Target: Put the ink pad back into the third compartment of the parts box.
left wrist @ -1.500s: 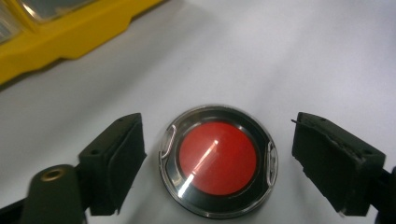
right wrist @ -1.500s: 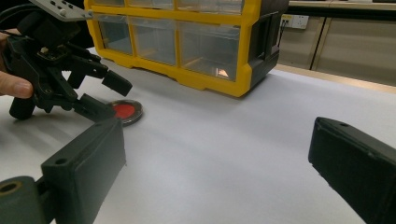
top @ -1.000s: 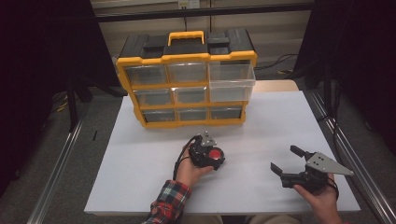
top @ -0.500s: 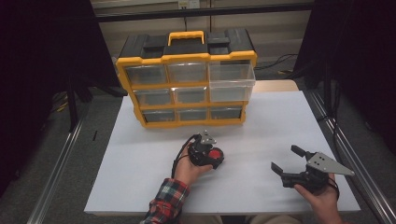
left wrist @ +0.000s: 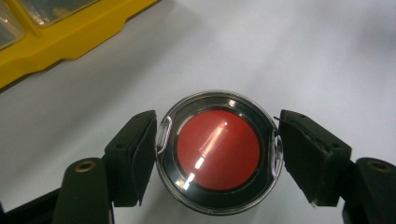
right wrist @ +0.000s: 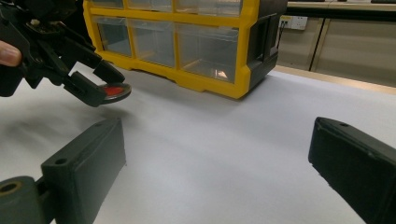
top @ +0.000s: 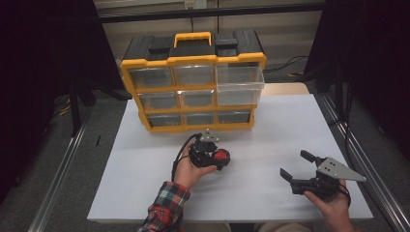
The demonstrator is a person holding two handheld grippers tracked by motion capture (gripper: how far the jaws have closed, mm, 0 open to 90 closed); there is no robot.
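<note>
Now the left claw (left wrist: 217, 154) holds a round red disc in a clear case (left wrist: 218, 151), its pads pressed on the case's two opposite edges, lifted just above the white counter (top: 270, 140) in front of the yellow drawer cabinet (top: 193, 87). Further right, the right claw (top: 296, 165) hovers with its jaws wide apart, nothing between them.

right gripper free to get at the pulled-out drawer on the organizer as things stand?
Probably yes. The right gripper is open with nothing between its jaws, and bare table lies between it and the pulled-out drawer. The left gripper, holding the red disc, sits off to the side.
</note>
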